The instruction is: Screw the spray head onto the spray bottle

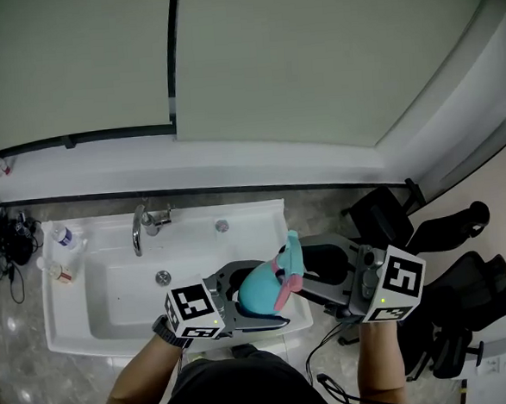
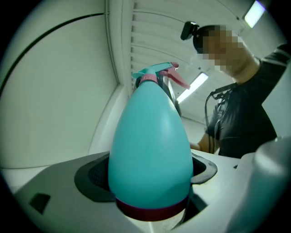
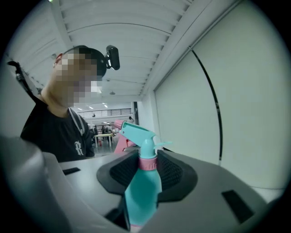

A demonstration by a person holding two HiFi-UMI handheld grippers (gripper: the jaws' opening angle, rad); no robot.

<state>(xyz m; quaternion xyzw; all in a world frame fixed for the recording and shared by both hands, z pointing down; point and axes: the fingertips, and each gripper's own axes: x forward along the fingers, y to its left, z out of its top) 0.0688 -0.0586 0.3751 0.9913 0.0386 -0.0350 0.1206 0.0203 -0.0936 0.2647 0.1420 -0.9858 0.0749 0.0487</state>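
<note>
Your head view is brightly and evenly lit and sharp throughout; the white sink [image 1: 63, 327] shows no harsh glare. Both gripper views bow straight lines toward the edges and fall to black at the corners. In your left gripper view the spray bottle [image 2: 150, 154] sits too close for focus and reads soft, and a ceiling strip light [image 2: 196, 83] flares behind it. Your right gripper view is dimmer; the spray head [image 3: 138, 136] is crisp, while the near casing is blurred.

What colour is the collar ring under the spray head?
Pink; the collar ring shows best in the right gripper view.
</note>
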